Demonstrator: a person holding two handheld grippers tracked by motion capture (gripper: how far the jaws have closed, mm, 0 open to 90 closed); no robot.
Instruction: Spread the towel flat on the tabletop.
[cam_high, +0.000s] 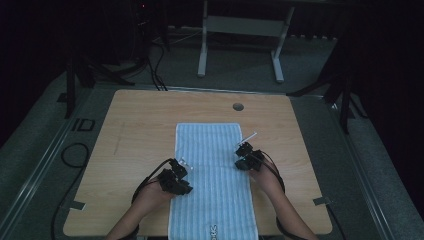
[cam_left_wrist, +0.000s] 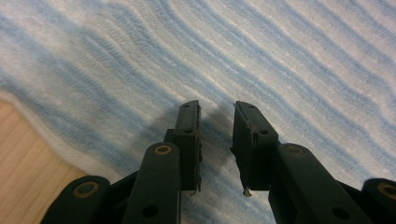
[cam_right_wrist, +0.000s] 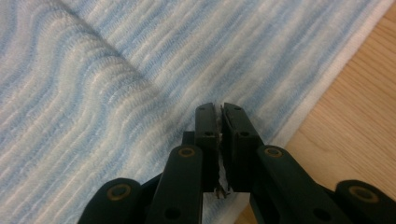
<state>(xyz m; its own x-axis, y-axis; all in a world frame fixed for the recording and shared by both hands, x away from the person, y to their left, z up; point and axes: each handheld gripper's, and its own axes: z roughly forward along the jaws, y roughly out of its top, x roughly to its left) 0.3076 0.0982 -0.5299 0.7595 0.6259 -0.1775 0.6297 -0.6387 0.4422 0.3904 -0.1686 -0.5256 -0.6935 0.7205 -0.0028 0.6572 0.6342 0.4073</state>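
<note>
Towel (cam_high: 212, 175) (blue-striped) flat; left gripper (cam_left_wrist: 217, 116) jaws apart, right gripper (cam_right_wrist: 219, 114) jaws closed.

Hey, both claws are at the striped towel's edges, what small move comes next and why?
Probably close the left claw onto the towel. Its jaws stand apart over the blue-striped cloth near the left edge, gripping nothing, while the right claw is already shut by the opposite edge. Whether it pinches cloth is unclear.
</note>
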